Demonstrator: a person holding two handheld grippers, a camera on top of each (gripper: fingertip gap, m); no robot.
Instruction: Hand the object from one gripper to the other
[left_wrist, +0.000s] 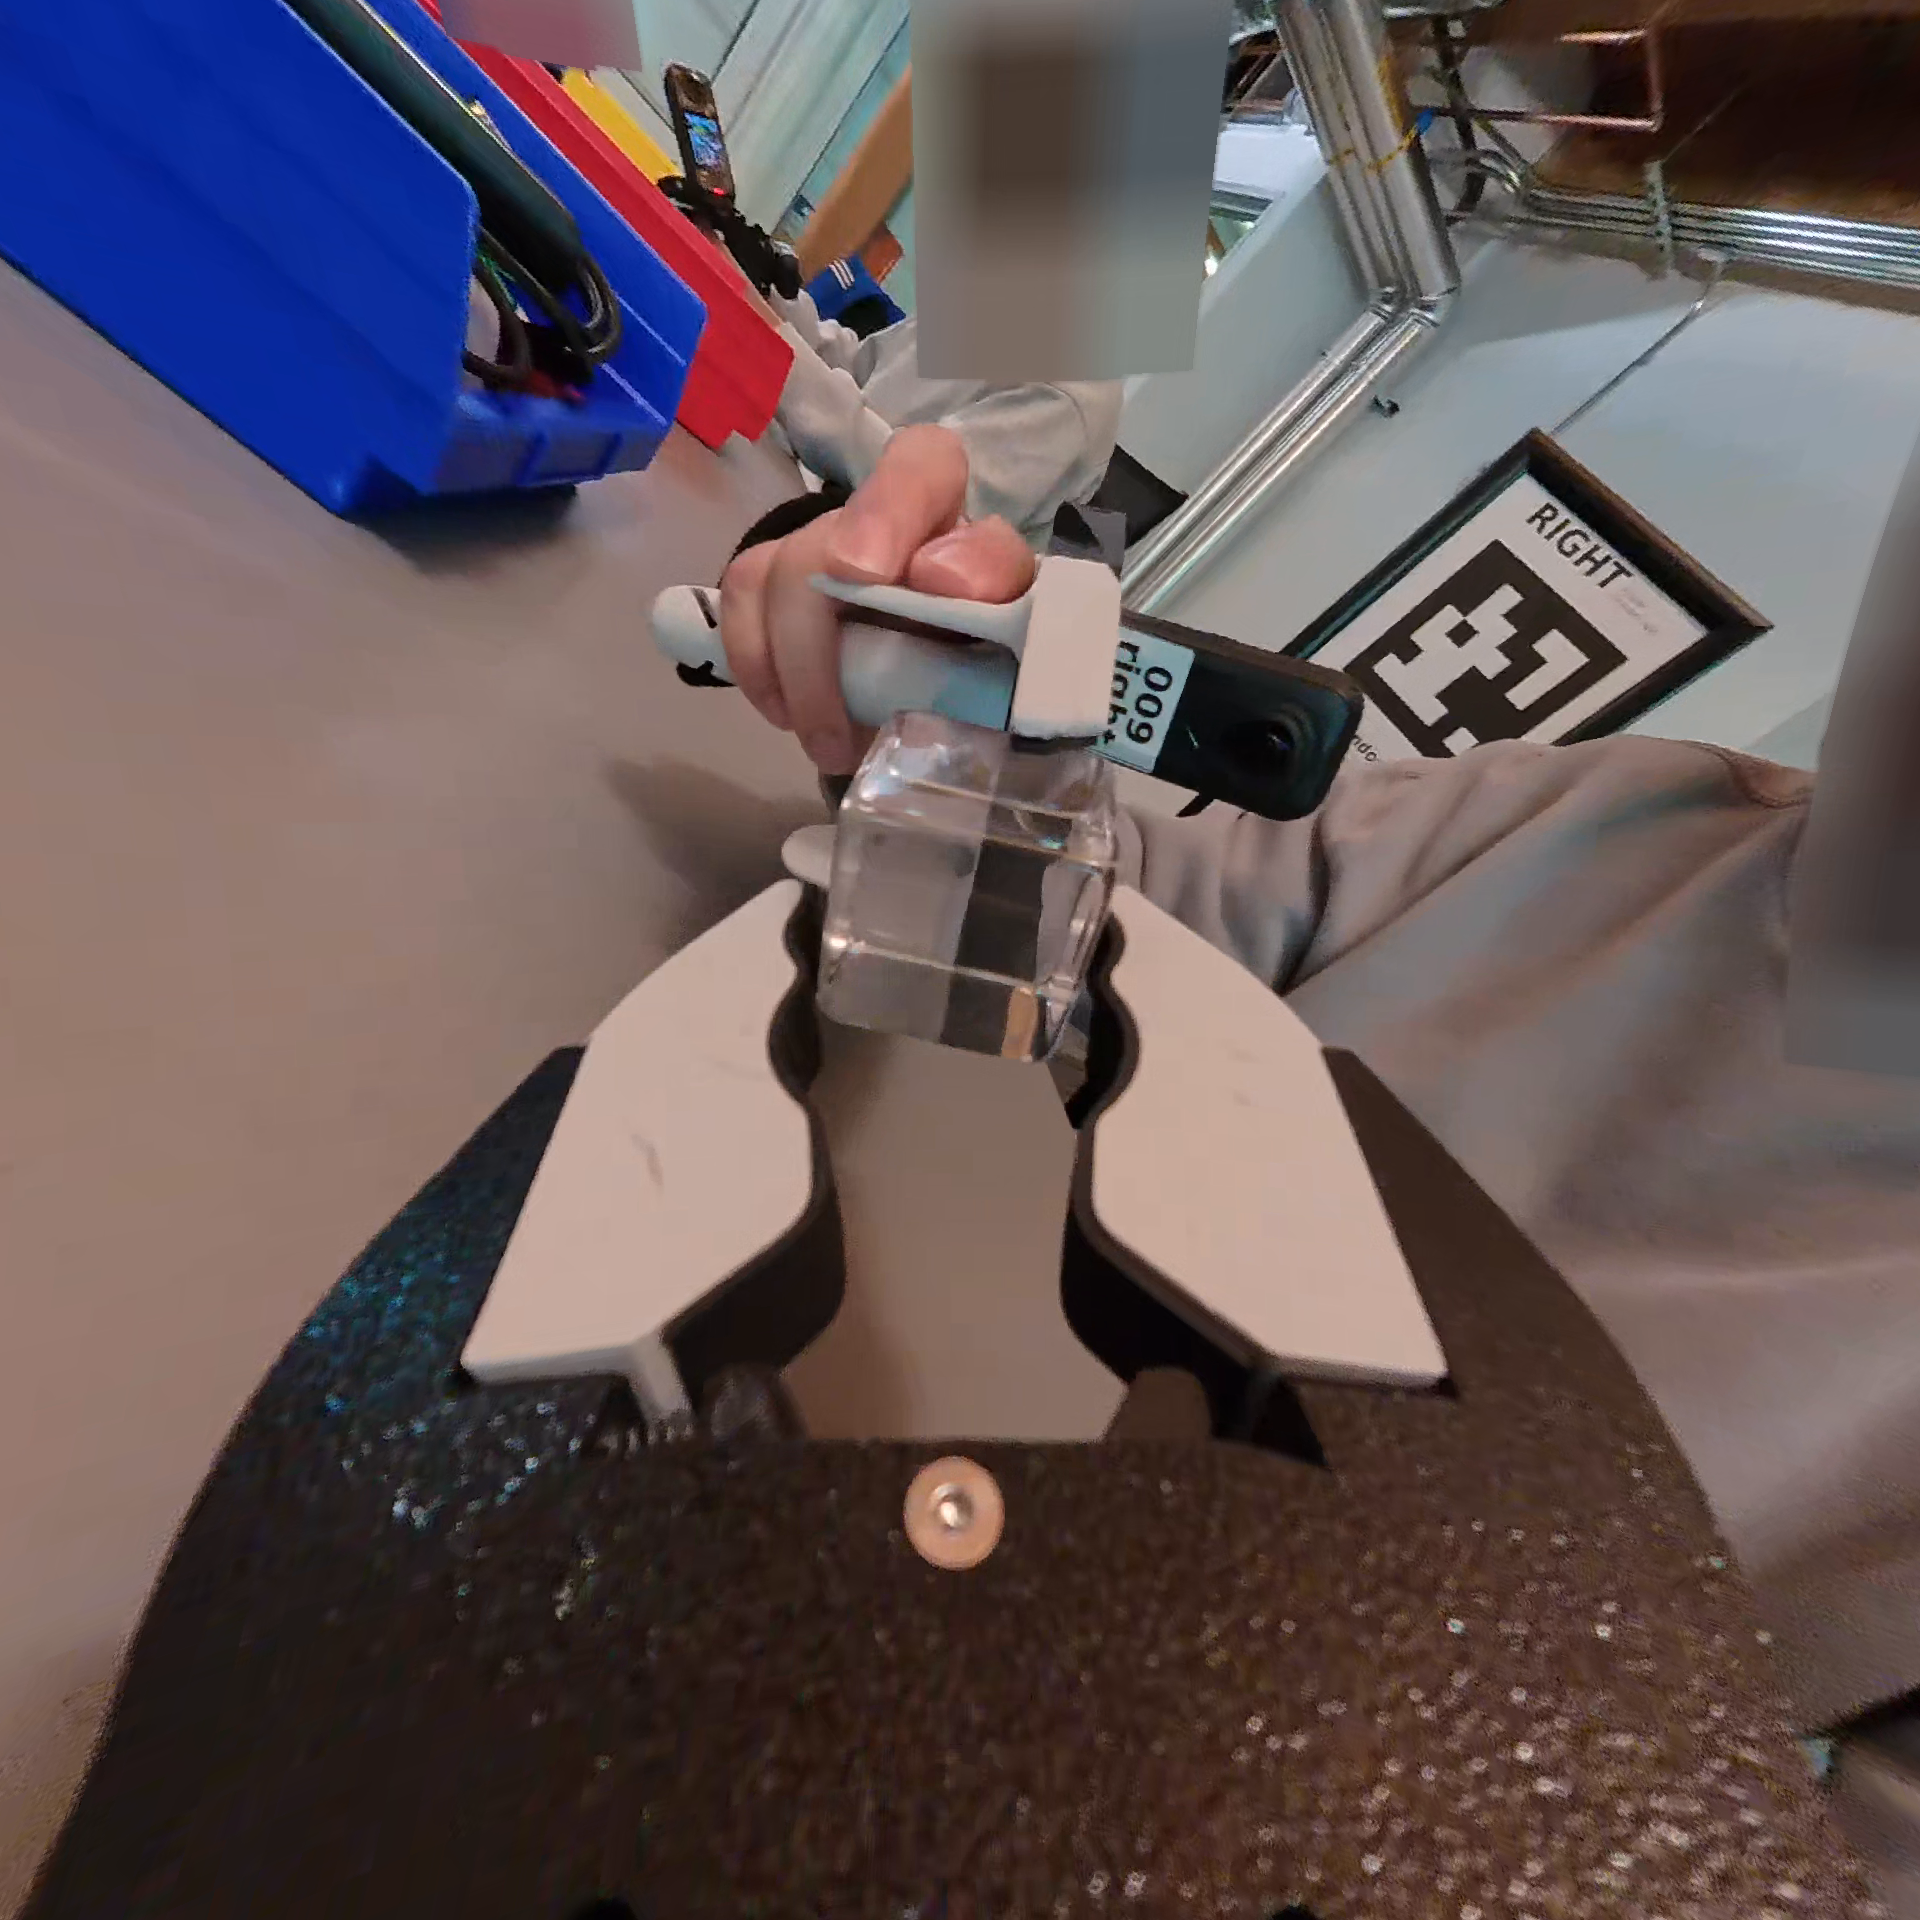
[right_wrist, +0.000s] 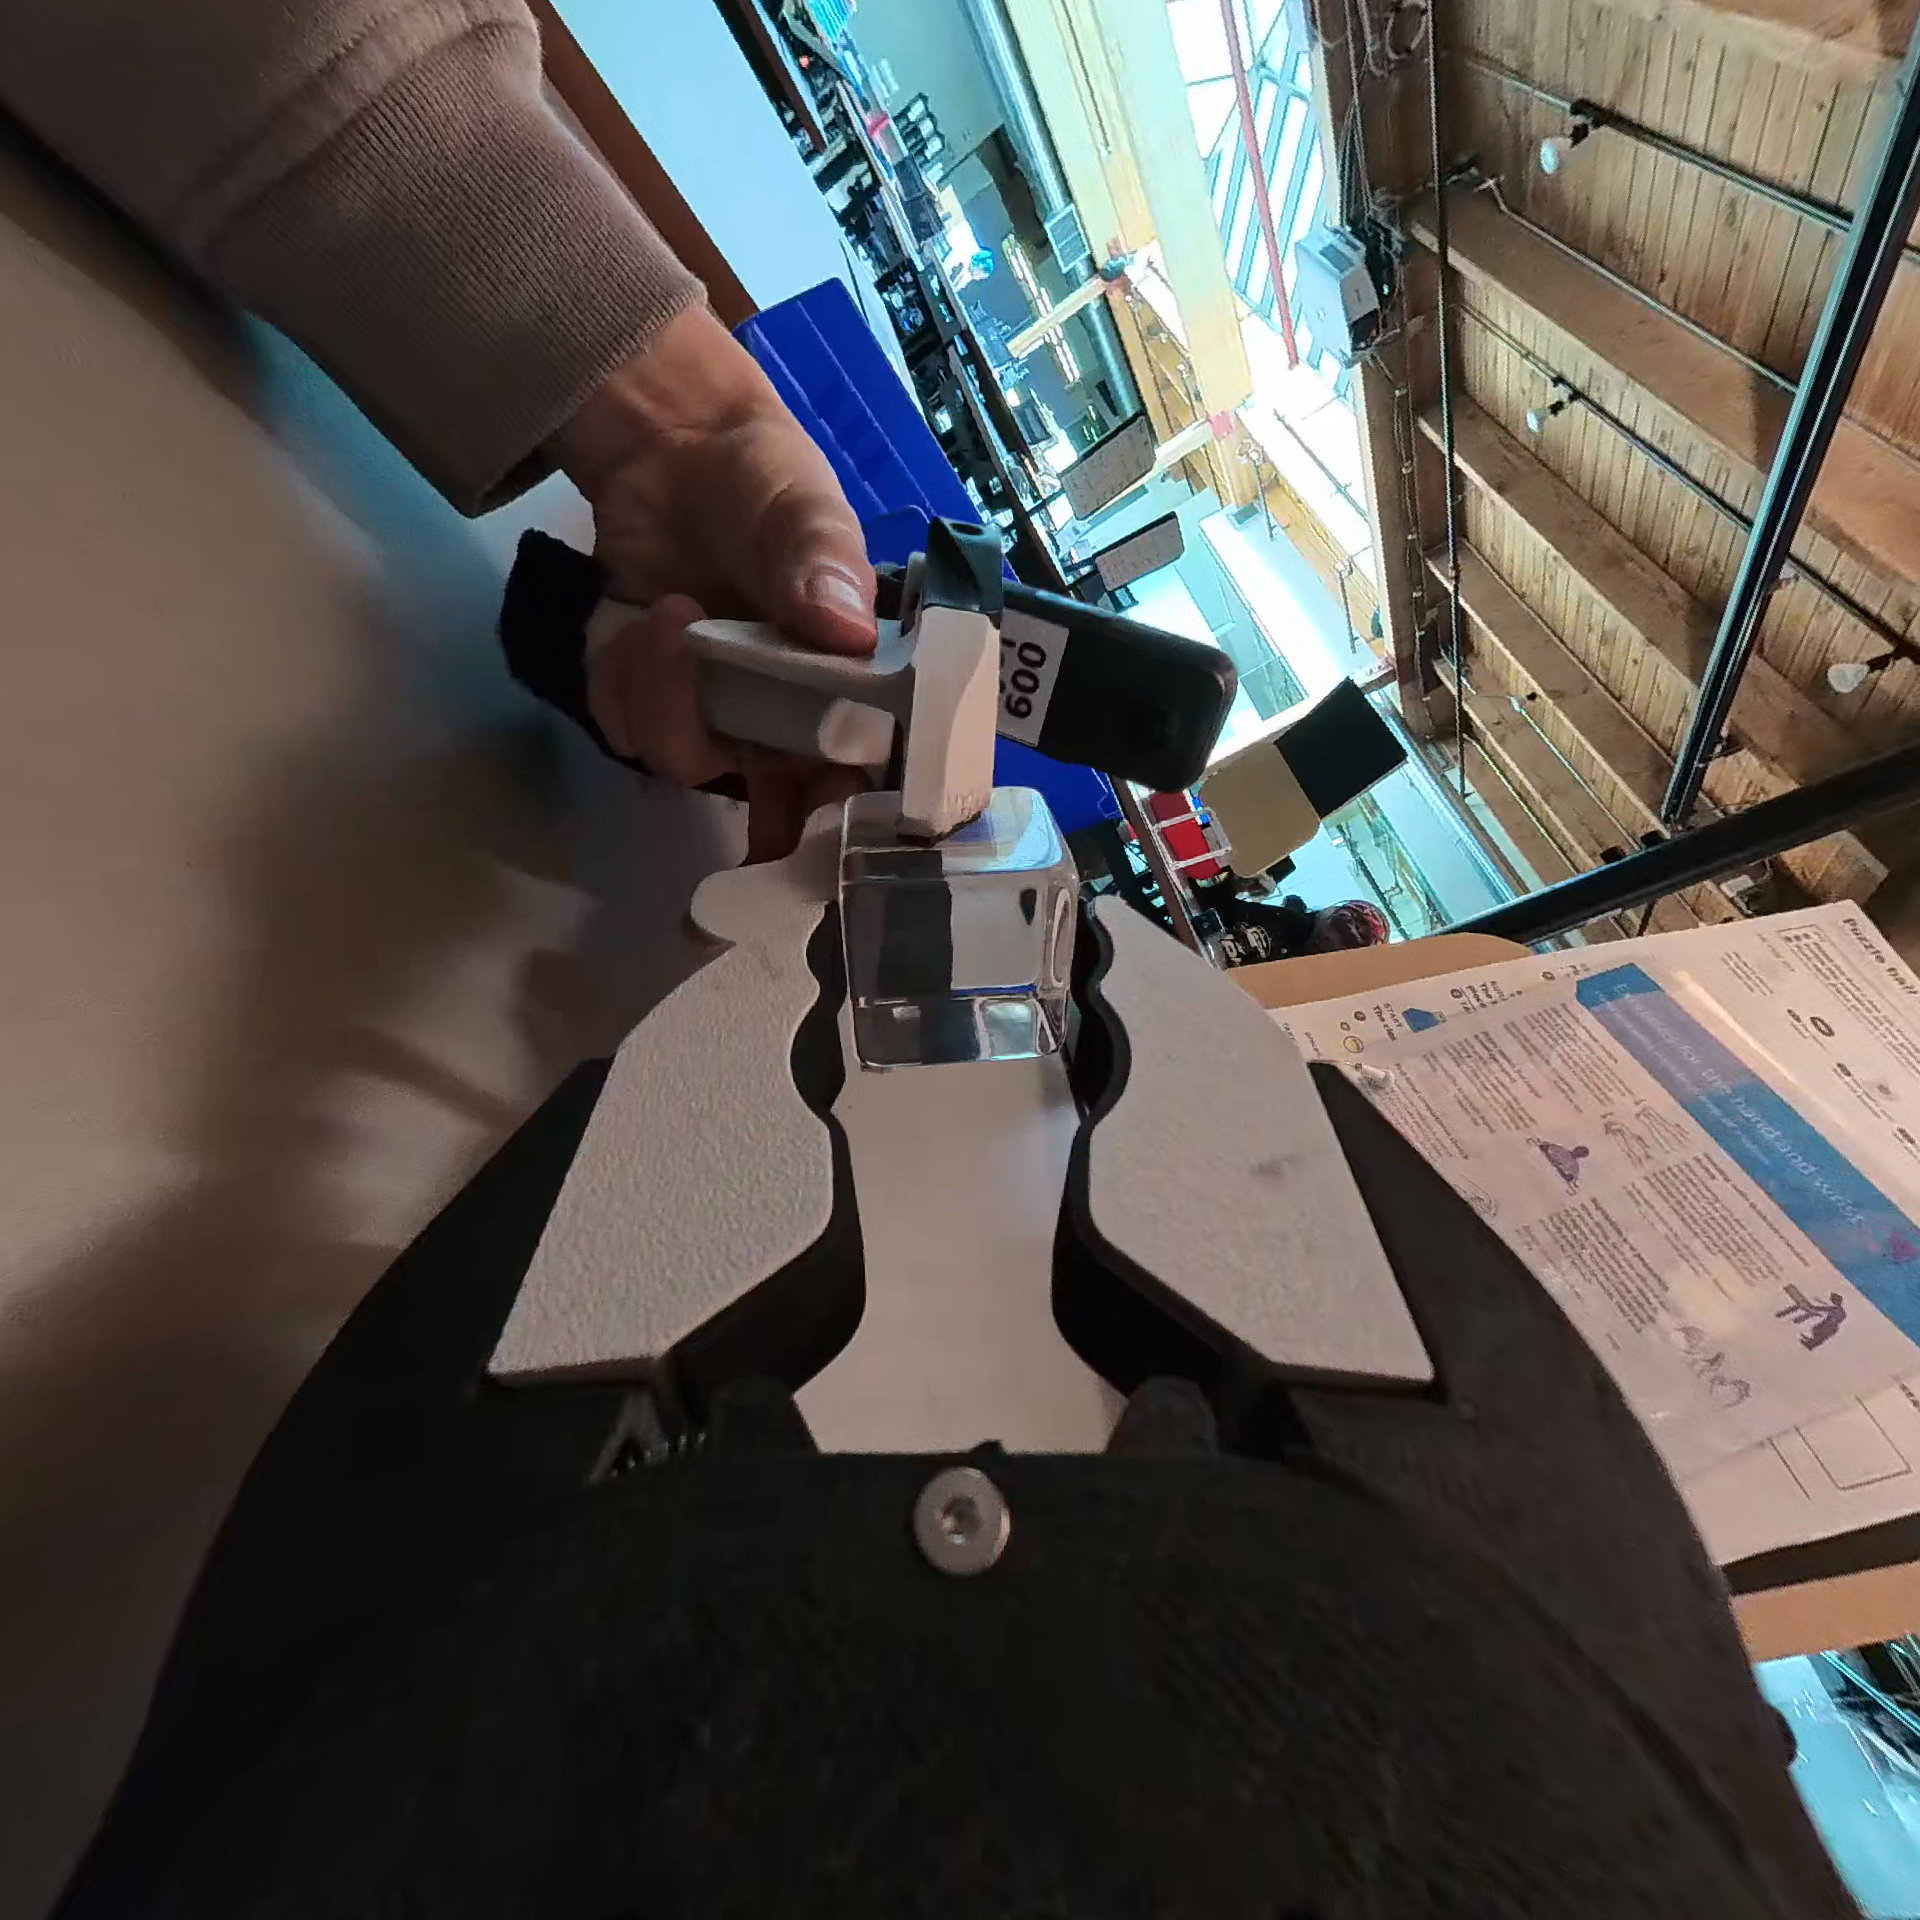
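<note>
Clear cube (left_wrist: 961, 894) aloft, off the table (left_wrist: 260, 831), pinched from two directions at once. Seated between the fingertips of the left gripper (left_wrist: 961, 920), closed on two opposite side faces, both pads seemingly in contact. Clamped likewise by the right gripper (right_wrist: 954, 961), closed on another pair of faces. In each wrist view, the far gripper's white fingers crossing the cube above and below, at right angles to the near pair. Judged mid-handover, with a double hold and no telling giver from receiver. To finish well: first check the receiving grip for flat, centred contact, pads full on the faces rather than near an edge. Then ease open the giving side only, slowly, with both wrists held still. Probably hard and slick as a thing to hold, so liable to squirt out under a skewed squeeze or a twist. Once free, draw the giving fingers straight back along their own line, without brushing the cube's corners or the other gripper's tips. Farther out, a hand (left_wrist: 831, 623) wrapped round the right gripper's handle, a grey sleeve (left_wrist: 1507, 914) just beside the cube. Beyond, a blue bin (left_wrist: 312, 260) and a red bin (left_wrist: 717, 312) on the table, well apart from the exchange, and a printed sheet (right_wrist: 1662, 1195) off to one side.
</note>
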